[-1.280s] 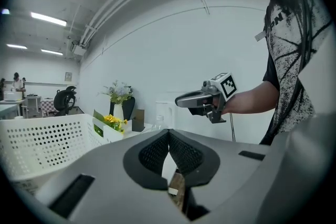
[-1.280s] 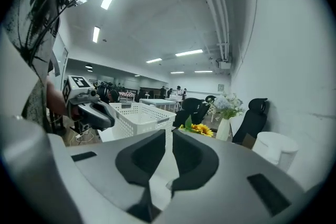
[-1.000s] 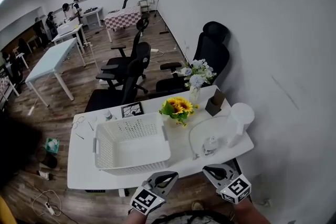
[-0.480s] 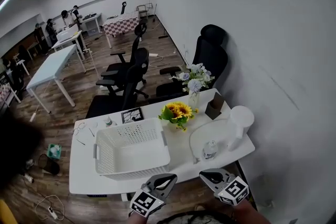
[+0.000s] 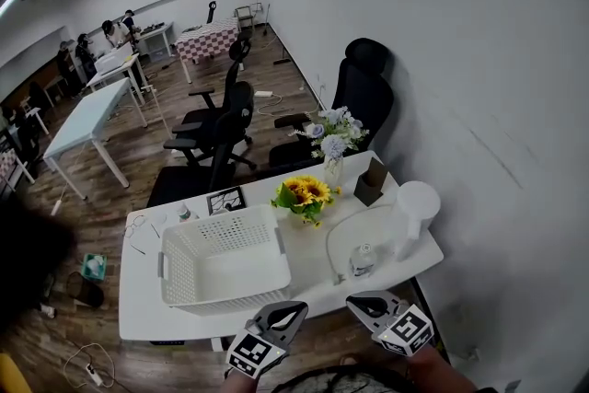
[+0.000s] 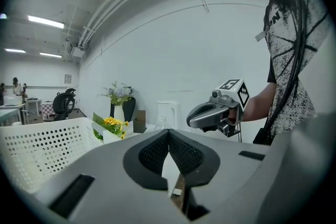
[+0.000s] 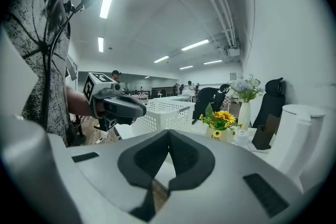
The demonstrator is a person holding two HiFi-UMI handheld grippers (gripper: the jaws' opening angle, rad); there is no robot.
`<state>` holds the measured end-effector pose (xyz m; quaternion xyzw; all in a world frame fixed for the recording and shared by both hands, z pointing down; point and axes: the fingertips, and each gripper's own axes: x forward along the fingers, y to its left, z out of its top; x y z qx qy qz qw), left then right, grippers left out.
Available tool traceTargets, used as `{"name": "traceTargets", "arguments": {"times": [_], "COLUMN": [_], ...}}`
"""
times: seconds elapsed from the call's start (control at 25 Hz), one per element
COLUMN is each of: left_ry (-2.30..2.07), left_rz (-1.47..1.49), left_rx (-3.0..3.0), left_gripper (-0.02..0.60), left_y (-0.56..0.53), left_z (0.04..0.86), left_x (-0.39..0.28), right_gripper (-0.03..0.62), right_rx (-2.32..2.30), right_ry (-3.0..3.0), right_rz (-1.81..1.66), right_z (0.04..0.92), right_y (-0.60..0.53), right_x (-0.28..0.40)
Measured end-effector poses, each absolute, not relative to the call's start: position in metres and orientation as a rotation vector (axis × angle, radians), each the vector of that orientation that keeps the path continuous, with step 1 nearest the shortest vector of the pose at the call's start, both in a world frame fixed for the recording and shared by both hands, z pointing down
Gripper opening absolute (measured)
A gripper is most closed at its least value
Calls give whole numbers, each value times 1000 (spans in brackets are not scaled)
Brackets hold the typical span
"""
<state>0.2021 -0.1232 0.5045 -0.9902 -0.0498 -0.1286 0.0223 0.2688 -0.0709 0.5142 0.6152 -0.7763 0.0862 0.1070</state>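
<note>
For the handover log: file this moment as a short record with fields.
Left gripper: jaws together, nothing between them, held off the table's near edge
Right gripper: jaws together, nothing between them, beside the left one
Nearest things: white perforated basket; small clear bottle
Table: white; also bears sunflowers, vase of pale flowers, white jug
Behind: black office chairs

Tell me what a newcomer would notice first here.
The big white perforated basket stands on the left half of the white table, with bright sunflowers just behind its right corner. At the bottom edge the left gripper and right gripper hover before the table's near edge, both shut and empty.
</note>
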Motion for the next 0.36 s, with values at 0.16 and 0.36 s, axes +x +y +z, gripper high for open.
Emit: {"name": "traceTargets", "arguments": {"times": [0.16,0.36], "left_ry": [-160,-165], "left_rz": [-402,-393], "left_rx": [-3068,-3070], "left_gripper": [11,11], "left_y": [-120,-118], "left_z": [506,506], "left_x": [204,209], "right_gripper": [21,21], "right_rx": [1806,1829], "right_ry": [-2285,-2289], "right_rz": [255,268], "right_z": [516,516], "right_y": [-69,-65], "right_x": [268,273]}}
